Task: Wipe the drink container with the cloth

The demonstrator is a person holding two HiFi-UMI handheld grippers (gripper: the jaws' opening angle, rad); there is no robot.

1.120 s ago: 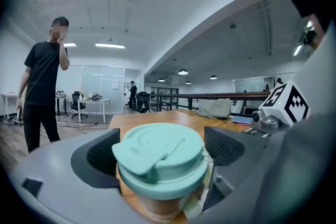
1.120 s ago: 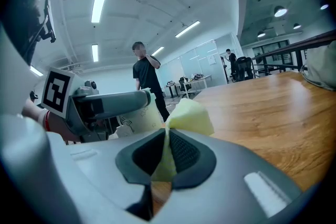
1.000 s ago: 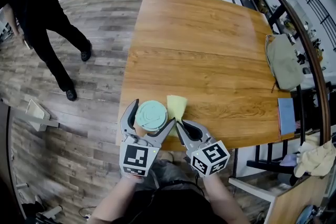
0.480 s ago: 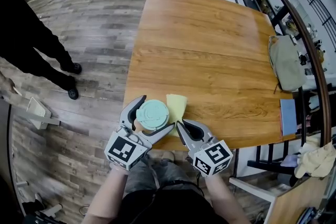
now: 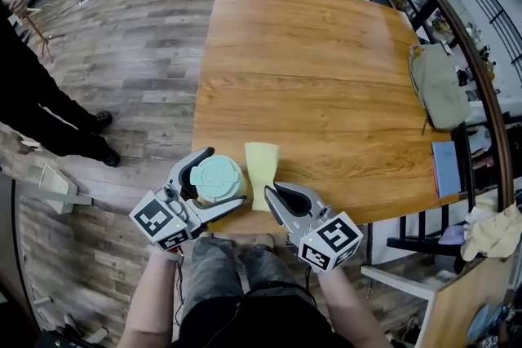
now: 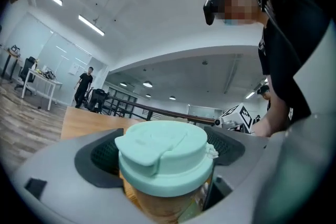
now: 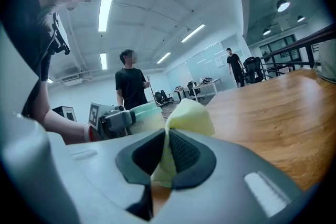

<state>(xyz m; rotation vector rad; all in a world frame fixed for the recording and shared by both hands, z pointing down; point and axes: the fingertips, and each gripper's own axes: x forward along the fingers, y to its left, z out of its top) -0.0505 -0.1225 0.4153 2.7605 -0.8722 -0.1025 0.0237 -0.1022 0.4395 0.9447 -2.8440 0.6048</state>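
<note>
The drink container (image 5: pixel 218 178) is a tan cup with a mint-green lid (image 6: pixel 161 155). My left gripper (image 5: pixel 218 182) is shut on it, a jaw on each side, holding it at the table's near left corner. A pale yellow cloth (image 5: pixel 261 164) hangs beside the cup on its right, and my right gripper (image 5: pixel 267 198) is shut on the cloth's near end. In the right gripper view the cloth (image 7: pixel 186 119) rises folded from between the two dark pads. The cloth and the cup stand close together; I cannot tell whether they touch.
The wooden table (image 5: pixel 326 77) stretches away ahead. A grey-green bag (image 5: pixel 439 95) and a blue notebook (image 5: pixel 444 169) lie at its right edge by a railing. A person in black (image 5: pixel 37 114) stands on the floor at left.
My left gripper has swung outward to the left with the cup, its marker cube now lower left. The cloth and right gripper shifted slightly left. The person at left has moved farther out of frame.
</note>
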